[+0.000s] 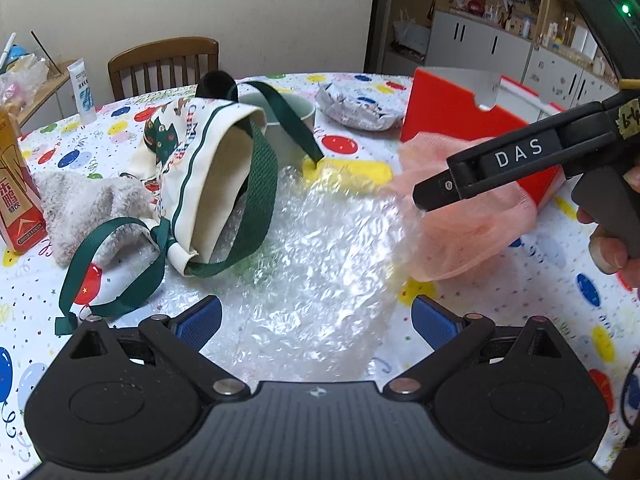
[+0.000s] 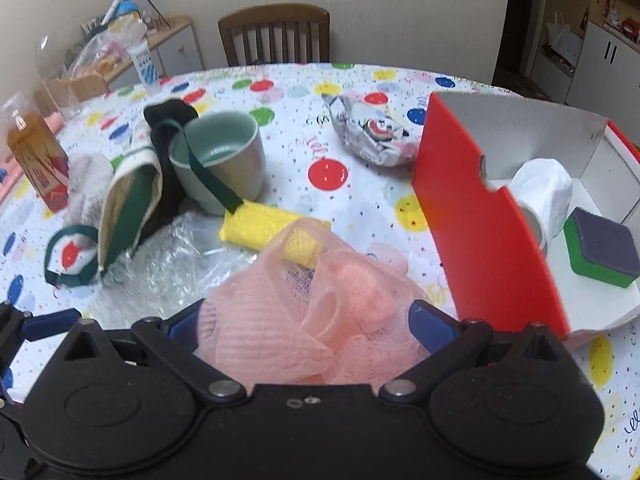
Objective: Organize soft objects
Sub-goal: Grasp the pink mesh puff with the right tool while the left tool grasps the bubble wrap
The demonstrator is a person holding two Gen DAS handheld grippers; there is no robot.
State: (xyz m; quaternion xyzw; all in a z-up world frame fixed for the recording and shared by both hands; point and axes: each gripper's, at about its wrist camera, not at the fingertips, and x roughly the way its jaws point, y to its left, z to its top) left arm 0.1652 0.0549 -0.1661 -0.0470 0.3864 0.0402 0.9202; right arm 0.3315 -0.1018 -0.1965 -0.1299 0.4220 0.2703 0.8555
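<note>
Right gripper [image 2: 310, 330] clamped on pink mesh pouf [image 2: 316, 312], low centre of right view, just left of red box [image 2: 476, 216]. Left gripper [image 1: 316, 320] jaws spread wide over bubble wrap [image 1: 320, 248], lower centre.

Both handheld grippers are matte black plastic with blue ribbed finger pads [image 1: 202, 320] and silver pivot screws. The left gripper [image 1: 316, 322] has two rounded disc housings. The right gripper [image 2: 310, 326] has white "DAS" lettering, a yellowish handwritten tape label and a green indicator light.
</note>
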